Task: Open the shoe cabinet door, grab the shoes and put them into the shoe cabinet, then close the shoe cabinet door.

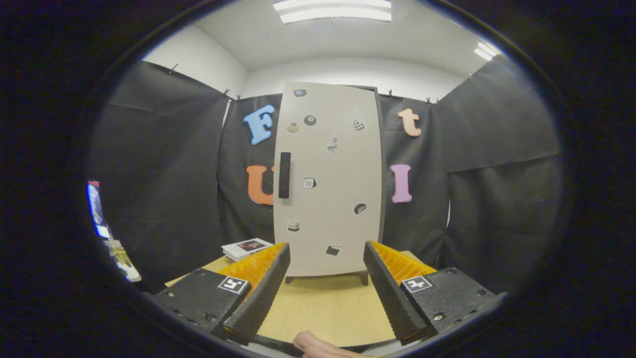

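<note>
Shoe cabinet placement is told last, as it stands farthest. Nearest, part of a person's hand is seen at the near table edge, between the bases of the fingers. The gripper is held released, its fingers spread wide with nothing between them, above the wooden table. Beyond the left finger, a small booklet is laid flat on the table. Just ahead of the fingertips, the shoe cabinet is stood upright on short feet, its pale door closed, dotted with stickers, and fitted with a dark vertical handle near its left edge.
</note>
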{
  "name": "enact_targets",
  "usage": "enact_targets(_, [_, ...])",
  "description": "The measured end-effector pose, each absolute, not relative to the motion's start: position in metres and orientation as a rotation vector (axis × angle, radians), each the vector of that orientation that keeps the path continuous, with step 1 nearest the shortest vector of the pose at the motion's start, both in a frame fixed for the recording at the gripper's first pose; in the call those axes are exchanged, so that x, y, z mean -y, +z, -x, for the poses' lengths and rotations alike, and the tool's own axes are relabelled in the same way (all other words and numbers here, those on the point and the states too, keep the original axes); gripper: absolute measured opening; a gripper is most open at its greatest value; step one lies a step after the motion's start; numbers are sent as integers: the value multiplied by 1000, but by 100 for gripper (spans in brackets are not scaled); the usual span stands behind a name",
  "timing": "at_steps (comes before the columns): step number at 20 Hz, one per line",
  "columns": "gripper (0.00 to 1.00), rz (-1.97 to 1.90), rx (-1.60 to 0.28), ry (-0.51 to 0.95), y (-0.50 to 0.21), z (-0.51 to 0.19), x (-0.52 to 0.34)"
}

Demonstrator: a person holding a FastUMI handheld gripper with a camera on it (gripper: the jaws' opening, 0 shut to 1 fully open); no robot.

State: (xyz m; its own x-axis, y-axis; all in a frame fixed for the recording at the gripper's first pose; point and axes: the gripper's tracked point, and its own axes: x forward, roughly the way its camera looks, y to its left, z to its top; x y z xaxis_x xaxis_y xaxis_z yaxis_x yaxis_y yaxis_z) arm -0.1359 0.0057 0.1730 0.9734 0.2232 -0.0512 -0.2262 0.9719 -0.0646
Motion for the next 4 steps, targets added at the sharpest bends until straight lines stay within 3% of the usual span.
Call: enact_targets(4, [98,79,-23,216,180,139,-2])
